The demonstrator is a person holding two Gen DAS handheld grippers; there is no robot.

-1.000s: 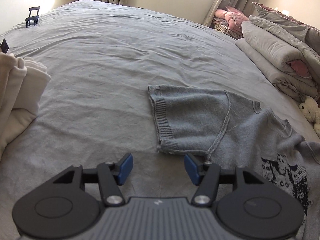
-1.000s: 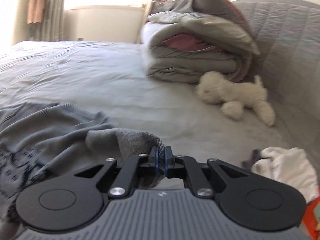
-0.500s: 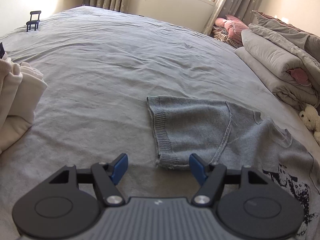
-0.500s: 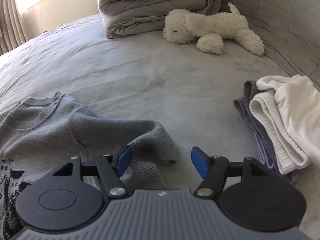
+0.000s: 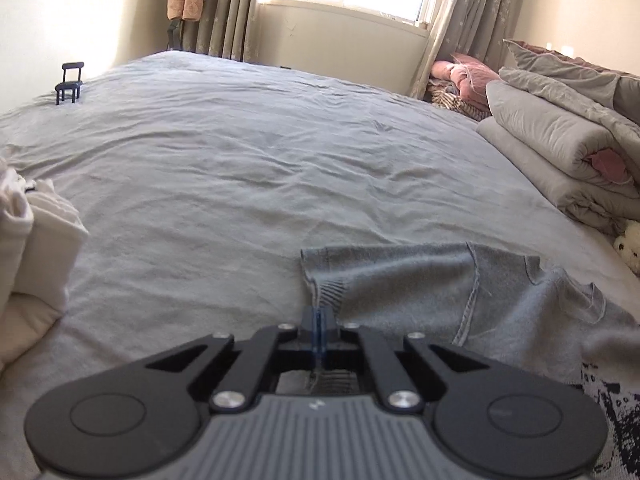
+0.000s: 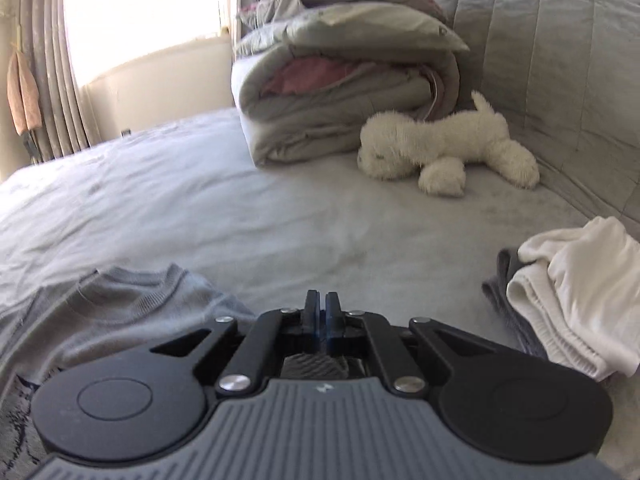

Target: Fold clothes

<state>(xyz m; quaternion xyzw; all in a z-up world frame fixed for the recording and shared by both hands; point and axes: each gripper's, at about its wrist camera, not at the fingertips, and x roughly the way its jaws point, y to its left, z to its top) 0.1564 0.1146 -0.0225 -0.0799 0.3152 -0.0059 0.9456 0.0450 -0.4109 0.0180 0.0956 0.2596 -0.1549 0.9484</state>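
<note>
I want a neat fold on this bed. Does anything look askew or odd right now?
Yes. The grey sweater lies rumpled, its ribbed cuff bunched where the left gripper pinches it. The right gripper is shut; ribbed grey knit shows beneath it. The folded white clothes look tidy.

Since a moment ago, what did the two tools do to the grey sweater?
The left tool snapped shut on the grey sweater at its ribbed hem, bunching it. The right tool let a sleeve go, opened, then shut again; whether it pinches cloth is hidden. The plush dog and folded quilts stayed put.
</note>
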